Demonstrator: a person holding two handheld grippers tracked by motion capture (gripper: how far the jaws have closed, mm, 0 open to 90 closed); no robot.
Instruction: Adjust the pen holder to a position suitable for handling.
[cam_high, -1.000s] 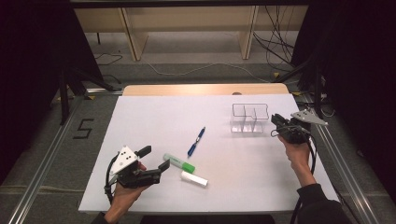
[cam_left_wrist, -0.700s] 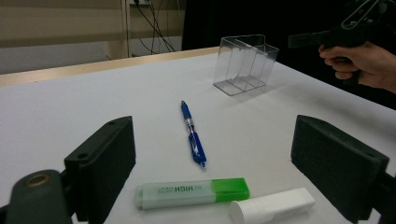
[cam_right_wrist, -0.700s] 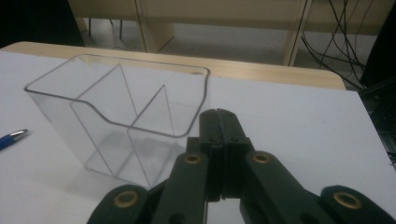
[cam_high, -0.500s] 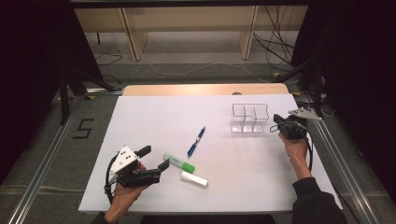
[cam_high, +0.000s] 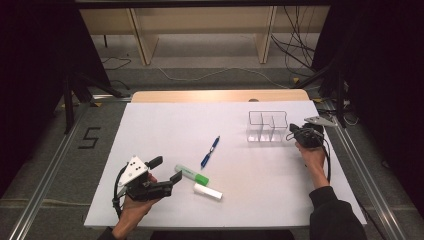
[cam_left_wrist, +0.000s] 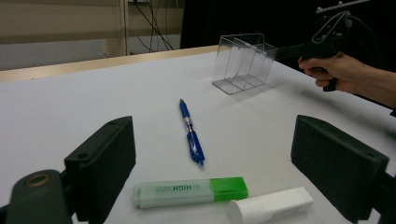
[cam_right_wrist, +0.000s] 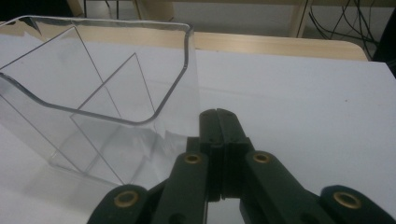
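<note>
Fingers first: the left gripper (cam_high: 169, 171) is gaping wide beside the green highlighter (cam_left_wrist: 190, 192), white tube (cam_left_wrist: 271, 207) and blue pen (cam_left_wrist: 191, 133); the right gripper (cam_right_wrist: 217, 122), pressed together on nothing, is nudging the clear organizer (cam_high: 267, 126), whose compartments are sitting empty, so sorting looks unstarted
</note>
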